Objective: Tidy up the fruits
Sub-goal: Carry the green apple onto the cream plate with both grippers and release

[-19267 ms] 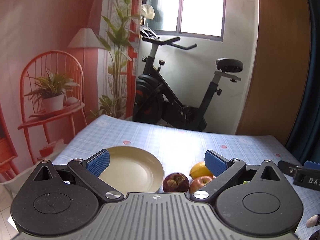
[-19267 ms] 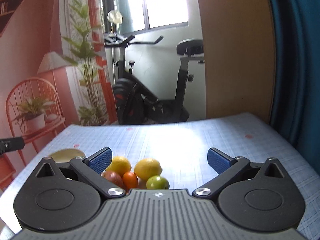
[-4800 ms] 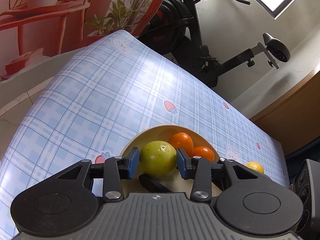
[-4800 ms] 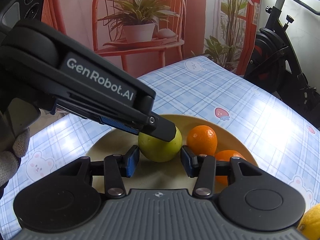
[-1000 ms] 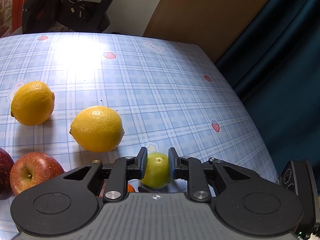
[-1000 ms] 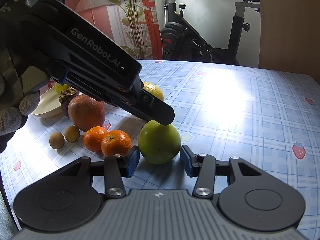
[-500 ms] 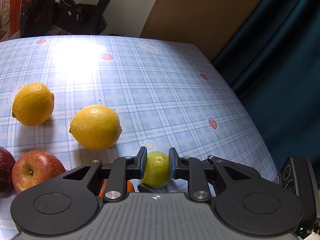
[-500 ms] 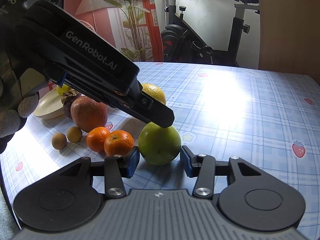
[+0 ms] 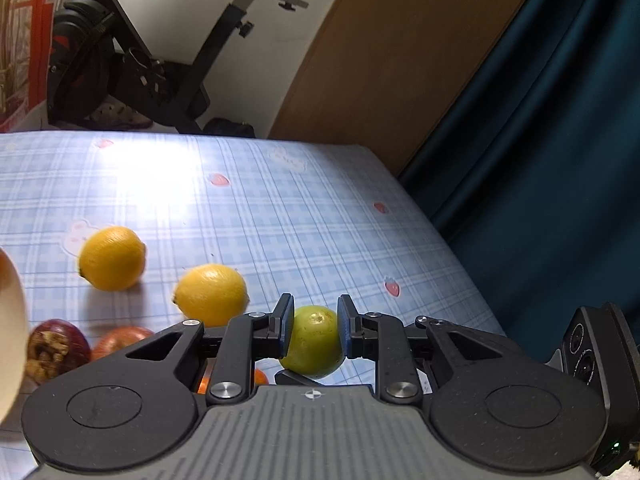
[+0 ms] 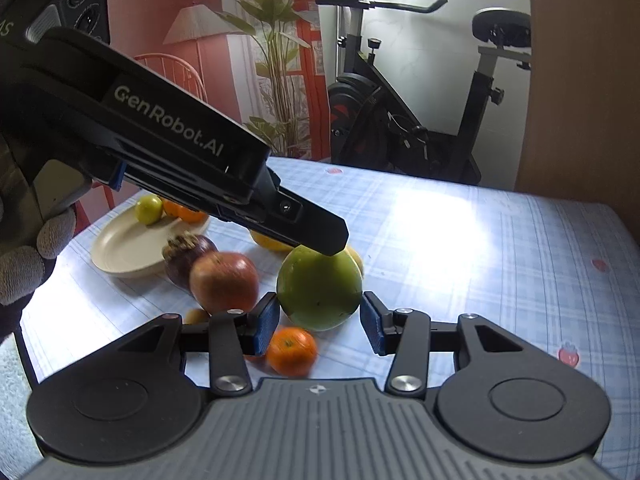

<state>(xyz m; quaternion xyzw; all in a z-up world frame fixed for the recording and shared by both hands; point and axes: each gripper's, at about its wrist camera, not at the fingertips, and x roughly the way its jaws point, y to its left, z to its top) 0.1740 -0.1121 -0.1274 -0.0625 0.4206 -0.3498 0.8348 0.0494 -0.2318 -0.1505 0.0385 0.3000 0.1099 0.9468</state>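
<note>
My left gripper is shut on a green fruit and holds it above the table. In the right wrist view the same green fruit hangs from the left gripper's fingers, between the pads of my right gripper, whose jaws stand slightly apart from it. Two lemons, a red apple, a mangosteen and an orange lie on the table. A cream plate holds a green fruit and oranges.
The table has a blue checked cloth. Its right edge meets a dark teal curtain. An exercise bike stands behind the far edge. A small brown fruit lies near the apple.
The green fruit has been lifted off the table in my left gripper. Both cameras have risen and tilted up. The plate has come into view at the left.
</note>
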